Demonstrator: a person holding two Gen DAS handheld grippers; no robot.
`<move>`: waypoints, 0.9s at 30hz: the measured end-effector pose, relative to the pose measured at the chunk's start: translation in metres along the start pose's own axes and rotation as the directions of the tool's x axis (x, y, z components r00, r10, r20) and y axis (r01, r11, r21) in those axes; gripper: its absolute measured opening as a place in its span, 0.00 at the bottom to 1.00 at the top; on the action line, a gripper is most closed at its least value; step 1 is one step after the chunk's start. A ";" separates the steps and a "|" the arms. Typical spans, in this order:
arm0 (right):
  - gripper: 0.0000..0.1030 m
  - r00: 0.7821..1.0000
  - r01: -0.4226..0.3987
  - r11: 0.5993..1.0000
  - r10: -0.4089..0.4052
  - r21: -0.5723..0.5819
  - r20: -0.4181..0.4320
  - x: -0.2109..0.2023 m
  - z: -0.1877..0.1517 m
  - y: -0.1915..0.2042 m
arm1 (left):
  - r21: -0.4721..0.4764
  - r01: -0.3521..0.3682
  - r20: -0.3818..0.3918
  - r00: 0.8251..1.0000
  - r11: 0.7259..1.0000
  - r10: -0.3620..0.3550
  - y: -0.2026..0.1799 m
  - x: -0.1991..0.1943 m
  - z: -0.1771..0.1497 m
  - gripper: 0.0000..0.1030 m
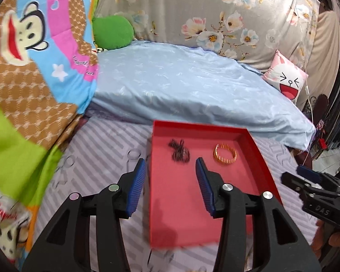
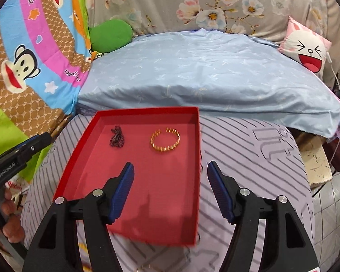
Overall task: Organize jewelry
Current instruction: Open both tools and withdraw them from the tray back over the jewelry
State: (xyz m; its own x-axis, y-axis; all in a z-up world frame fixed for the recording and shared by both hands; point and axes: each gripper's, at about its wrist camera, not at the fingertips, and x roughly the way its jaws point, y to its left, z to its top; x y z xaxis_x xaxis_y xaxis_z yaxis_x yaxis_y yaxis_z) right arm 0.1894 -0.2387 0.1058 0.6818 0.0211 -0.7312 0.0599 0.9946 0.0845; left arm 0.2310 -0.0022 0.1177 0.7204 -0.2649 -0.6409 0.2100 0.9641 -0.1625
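Nearby, blue pillow (image 2: 206,72) lies behind red tray (image 2: 147,111).

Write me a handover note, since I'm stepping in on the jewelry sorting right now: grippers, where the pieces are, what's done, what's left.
Left gripper: jaws open, nothing between them, above the near left part of the red tray.
Right gripper: jaws open, empty, over the tray's near right edge.
Both pieces lie in the tray's far half: dark beaded chain bunched on the left, gold bracelet to its right, apart.
Done: both visible pieces are in the tray.
Left: no other jewelry is visible on the striped mat; perhaps straighten the bunched chain.
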 end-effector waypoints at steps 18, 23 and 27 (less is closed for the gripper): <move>0.63 0.996 0.044 0.999 -0.043 0.005 -0.078 -0.079 -0.148 0.003 | -0.004 -0.013 -0.130 0.991 1.000 0.013 -0.007 -0.082 -0.148 0.50; 0.63 0.993 0.034 0.999 -0.035 -0.005 -0.113 -0.080 -0.177 0.011 | -0.010 -0.009 -0.162 0.987 1.000 0.008 -0.009 -0.090 -0.180 0.50; 0.63 0.991 0.030 0.999 -0.031 -0.013 -0.133 -0.082 -0.194 0.017 | 0.007 -0.012 -0.181 0.983 1.000 0.013 -0.015 -0.090 -0.196 0.50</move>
State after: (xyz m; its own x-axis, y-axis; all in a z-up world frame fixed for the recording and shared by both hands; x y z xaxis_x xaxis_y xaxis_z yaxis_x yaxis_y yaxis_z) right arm -0.0065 -0.2041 0.0358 0.5770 0.0033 -0.8168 0.0705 0.9961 0.0538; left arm 0.0338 0.0106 0.0311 0.5915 -0.2449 -0.7682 0.2061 0.9670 -0.1496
